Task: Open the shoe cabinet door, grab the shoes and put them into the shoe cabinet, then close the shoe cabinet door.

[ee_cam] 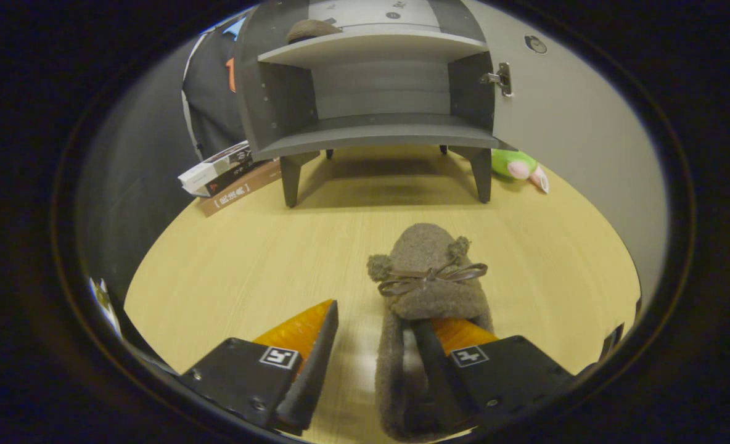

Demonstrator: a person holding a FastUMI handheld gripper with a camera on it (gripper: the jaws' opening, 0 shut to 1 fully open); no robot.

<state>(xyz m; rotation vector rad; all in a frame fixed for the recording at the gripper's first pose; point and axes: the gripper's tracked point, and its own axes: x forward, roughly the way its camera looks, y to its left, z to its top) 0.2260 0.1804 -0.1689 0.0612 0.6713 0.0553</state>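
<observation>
The gripper [374,345] stands with its fingers apart, low over the wooden surface [248,265], and the fuzzy brown shoe [430,277] lies on that surface with its heel end toward the gripper and its toe, with the bow, pointing away. The right finger reaches into the shoe's opening while the left finger sits outside, clear of the shoe's left wall, so that wall lies between them with a gap on the left side; nothing is clamped yet. That placement looks chosen to pinch the soft side wall, likely the easiest purchase on such a floppy slipper. Well beyond the fingers stands the shoe cabinet [371,105] on short legs, its door [562,123] already swung wide to the right, hinge showing, so the lower shelf is free to receive the shoe. On the upper shelf a second brown shoe [312,29] seems to rest already. Left of the cabinet lies a stack of books [229,176], and to its right, near the door's foot, a green plush toy [516,165], both away from the straight path ahead.
</observation>
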